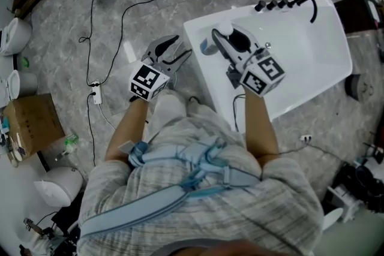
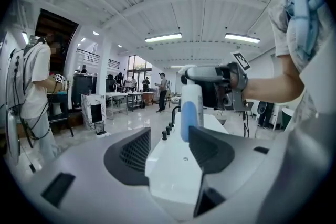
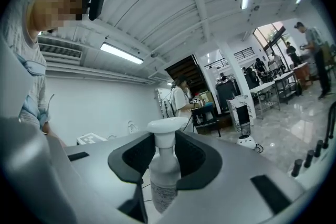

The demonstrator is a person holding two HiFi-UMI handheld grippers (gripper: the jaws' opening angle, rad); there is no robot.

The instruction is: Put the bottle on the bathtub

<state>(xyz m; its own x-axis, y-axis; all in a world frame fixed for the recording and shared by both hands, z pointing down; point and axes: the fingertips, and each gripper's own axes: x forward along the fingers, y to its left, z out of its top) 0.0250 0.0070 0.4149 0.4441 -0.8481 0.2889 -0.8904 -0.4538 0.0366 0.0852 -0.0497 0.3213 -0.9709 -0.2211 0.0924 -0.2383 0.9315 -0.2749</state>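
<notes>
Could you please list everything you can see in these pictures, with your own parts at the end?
bathtub: one, white, on the floor at upper right of the head view
knobs: a row of several, black, on the bathtub's far rim
bottle: one, white pump bottle, at the bathtub's left corner, between the right gripper's jaws
cardboard box: one, brown, on the floor at left
power strip: one, white, on the floor
cables: several, black, trailing over the grey floor
bystander: one nearby, white shirt, left gripper view
left gripper: one, grey, open and empty, beside the bathtub
right gripper: one, grey, shut on the bottle
</notes>
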